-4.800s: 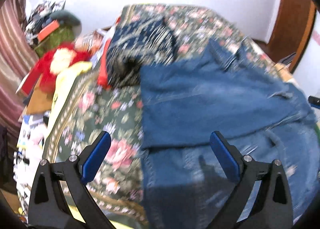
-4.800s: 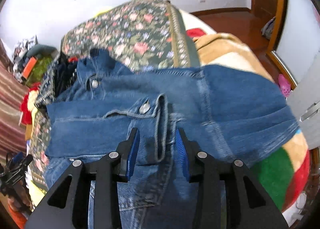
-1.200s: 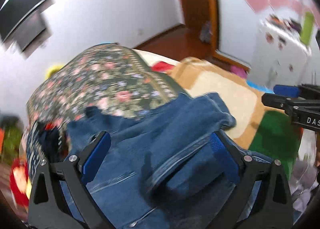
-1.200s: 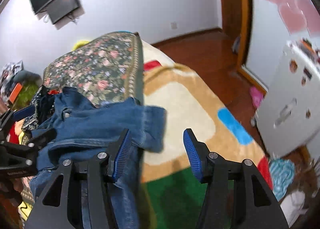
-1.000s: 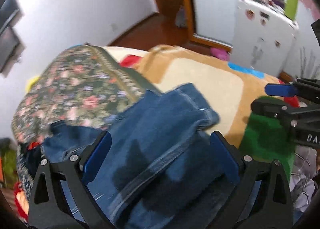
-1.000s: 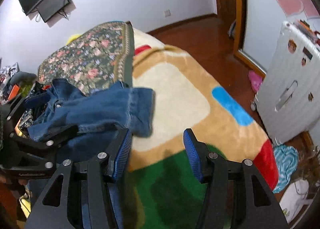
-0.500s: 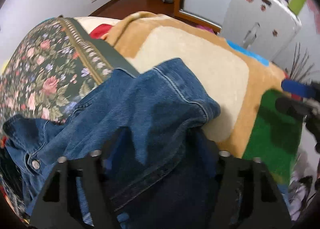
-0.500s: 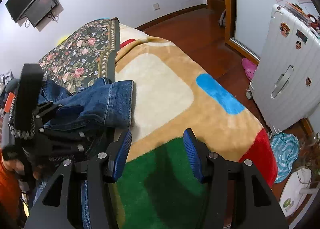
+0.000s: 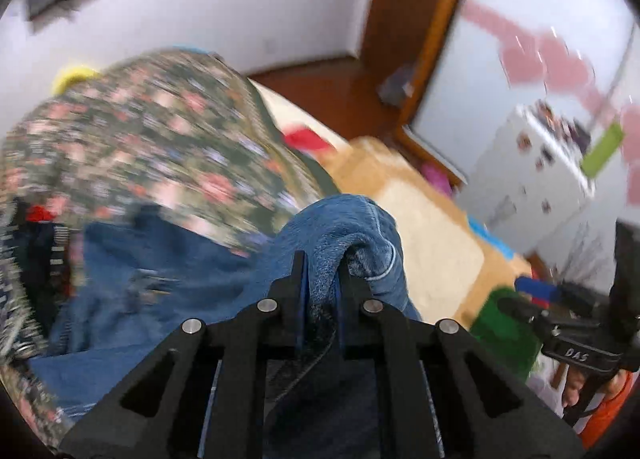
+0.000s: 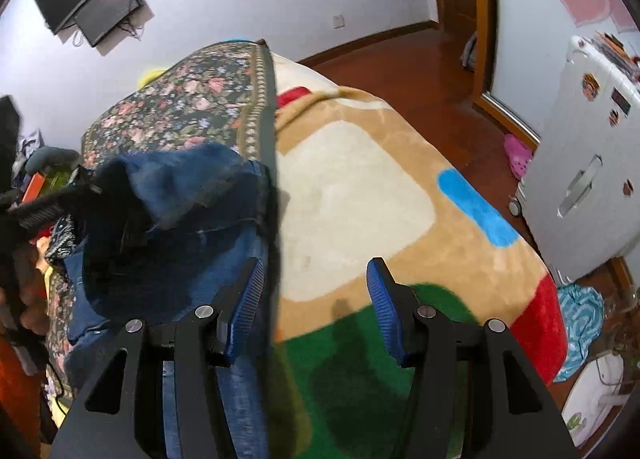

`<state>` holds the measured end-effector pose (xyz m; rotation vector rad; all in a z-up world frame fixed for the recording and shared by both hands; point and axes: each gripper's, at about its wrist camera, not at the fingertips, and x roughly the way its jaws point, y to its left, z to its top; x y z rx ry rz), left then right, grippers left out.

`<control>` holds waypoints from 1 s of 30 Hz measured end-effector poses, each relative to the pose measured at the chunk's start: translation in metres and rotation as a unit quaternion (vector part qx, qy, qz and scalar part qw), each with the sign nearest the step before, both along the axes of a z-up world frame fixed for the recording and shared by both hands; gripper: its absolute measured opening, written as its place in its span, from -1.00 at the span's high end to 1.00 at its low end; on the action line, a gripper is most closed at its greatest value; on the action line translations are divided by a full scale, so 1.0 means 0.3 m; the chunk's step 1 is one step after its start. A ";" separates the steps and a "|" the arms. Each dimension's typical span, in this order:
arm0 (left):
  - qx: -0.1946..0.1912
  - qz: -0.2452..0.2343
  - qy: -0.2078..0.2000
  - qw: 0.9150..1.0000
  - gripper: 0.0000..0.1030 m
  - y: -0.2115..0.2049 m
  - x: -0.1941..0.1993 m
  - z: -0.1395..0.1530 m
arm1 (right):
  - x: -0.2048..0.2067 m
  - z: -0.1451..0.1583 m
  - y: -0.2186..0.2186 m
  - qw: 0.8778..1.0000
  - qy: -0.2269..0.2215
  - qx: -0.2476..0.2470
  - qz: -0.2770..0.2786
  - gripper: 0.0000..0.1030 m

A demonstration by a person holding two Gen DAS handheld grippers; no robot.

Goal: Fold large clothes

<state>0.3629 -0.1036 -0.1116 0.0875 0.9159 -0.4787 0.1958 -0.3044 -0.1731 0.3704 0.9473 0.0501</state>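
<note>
Denim fills the near field: the left hand-held gripper [image 9: 320,271] has its jaws pinched on a raised fold of the blue denim garment [image 9: 344,227], which hangs bunched over the bed. The right hand-held gripper [image 10: 316,299] is spread wide, holding nothing, above bare tan, cream and green plush blanket [image 10: 352,195] just beside the denim's edge. Beyond lies a dark floral bedspread [image 10: 188,103]. Farther right, past the bed's edge, stands a white suitcase [image 10: 588,155] on red-brown wooden floor [image 10: 404,67].

Your left gripper [image 9: 320,271] has black angular fingers with silver screws at each joint. Your right gripper [image 10: 316,307] matches it, carrying blue ribbed pads [image 10: 382,307]; white "DAS" lettering marks its body.
</note>
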 end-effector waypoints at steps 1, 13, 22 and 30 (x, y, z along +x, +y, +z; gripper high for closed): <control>-0.004 0.022 -0.015 1.000 0.79 0.062 -0.014 0.043 | 0.004 0.010 0.014 1.000 -0.005 -0.001 0.005 0.03; -0.030 0.180 -0.002 0.983 0.79 0.603 -0.196 -0.053 | 0.054 -0.028 0.222 0.997 0.016 0.017 0.078 -0.02; -0.067 0.261 0.091 0.959 0.58 0.816 -0.348 -0.322 | 0.053 -0.156 0.255 0.993 0.083 0.045 0.068 -0.09; -0.157 0.325 0.131 0.923 0.45 1.000 -0.453 -0.425 | 0.057 -0.149 0.262 0.994 0.086 0.029 0.065 -0.15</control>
